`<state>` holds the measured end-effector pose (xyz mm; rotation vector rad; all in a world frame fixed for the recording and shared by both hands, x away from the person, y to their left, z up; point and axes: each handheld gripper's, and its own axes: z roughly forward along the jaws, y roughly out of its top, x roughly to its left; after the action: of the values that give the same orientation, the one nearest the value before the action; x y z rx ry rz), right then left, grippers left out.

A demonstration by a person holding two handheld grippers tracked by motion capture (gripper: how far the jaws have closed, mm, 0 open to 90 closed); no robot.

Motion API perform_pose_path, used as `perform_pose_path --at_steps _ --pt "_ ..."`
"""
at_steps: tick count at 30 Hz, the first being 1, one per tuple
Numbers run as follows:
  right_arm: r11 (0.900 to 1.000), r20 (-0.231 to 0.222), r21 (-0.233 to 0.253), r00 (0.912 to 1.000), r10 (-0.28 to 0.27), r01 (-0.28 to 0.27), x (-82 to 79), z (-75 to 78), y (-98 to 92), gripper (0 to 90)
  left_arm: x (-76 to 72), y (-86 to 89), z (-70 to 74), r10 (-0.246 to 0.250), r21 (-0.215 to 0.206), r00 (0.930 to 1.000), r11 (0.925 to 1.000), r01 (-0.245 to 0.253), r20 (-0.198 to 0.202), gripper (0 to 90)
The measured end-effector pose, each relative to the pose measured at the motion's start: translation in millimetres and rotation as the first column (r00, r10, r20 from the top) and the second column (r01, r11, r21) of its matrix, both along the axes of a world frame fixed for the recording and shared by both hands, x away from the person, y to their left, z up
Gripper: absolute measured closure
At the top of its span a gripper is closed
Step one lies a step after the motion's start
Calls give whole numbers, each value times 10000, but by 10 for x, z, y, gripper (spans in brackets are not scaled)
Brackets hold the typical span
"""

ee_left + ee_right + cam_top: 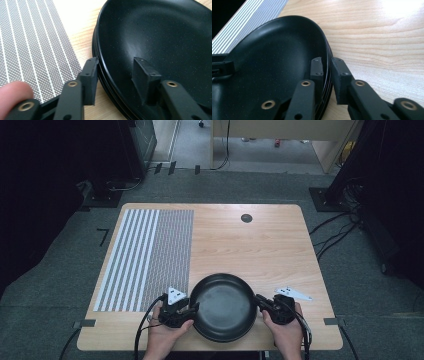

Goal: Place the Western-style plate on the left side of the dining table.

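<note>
— Grey carpet all round, cables trailing over it, and a pale wooden tabletop (260, 245) in the middle. What sits closest to the person?

— Both hands at the near edge, each with a tool. Between them lies a stack of black plates (223, 306), several rims showing one under another in the gripper views. The left tool (186, 309) is at the stack's left rim, the right tool (262, 303) at its right rim.

— How do the jaws stand?

— On the left tool (117, 75) they are fairly wide apart and straddle the rim: one jaw outside the stack, the other inside the top plate's bowl, with a gap at either side, so nothing is pinched yet. On the right tool (327, 75) they are nearly closed around the rim, one inside, one outside. It looks like a grip, though I can't tell whether the pads truly press.

— So how far along is the work?

— Early, I'd judge. The stack seems to rest flat on the wood at the near edge; both tools are placed, but the left one has yet to close, and any lift or carry remains.

— And beyond the tools?

— Just past the left tool, a striped grey placemat (145, 257) reaching to the far edge. Beyond the right tool, bare wood, then a small dark round grommet (246, 218) near the far edge.
</note>
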<state>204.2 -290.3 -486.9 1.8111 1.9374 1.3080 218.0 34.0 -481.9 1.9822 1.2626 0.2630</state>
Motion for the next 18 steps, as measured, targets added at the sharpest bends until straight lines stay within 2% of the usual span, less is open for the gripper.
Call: perform_pose_path --at_steps 3,6,10,13,17,18 --pt "9998 44 -130 9999 -132 132 -13 11 15 844 -3 25 7 -26 -98 10000 9999 26 -28 627" --pt "9998 -24 -38 9998 -183 183 -15 11 26 846 -6 36 11 3 -154 10000 9999 -5 -86 652" --pt "9996 9 22 9997 -264 264 -28 0 52 849 8 65 1 -29 -399 9996 9992 17 -295 649" --pt "9991 150 -156 9991 -393 395 -46 -1 85 851 7 74 1 -57 -443 9994 9990 41 -345 647" --pt "9989 196 -96 9987 -467 469 -46 -1 83 857 10 84 1 -110 -495 9992 9987 91 -388 648" --pt "9988 209 -73 9987 -475 476 -46 -3 82 857 5 76 3 -143 -399 9994 9991 130 -324 646"
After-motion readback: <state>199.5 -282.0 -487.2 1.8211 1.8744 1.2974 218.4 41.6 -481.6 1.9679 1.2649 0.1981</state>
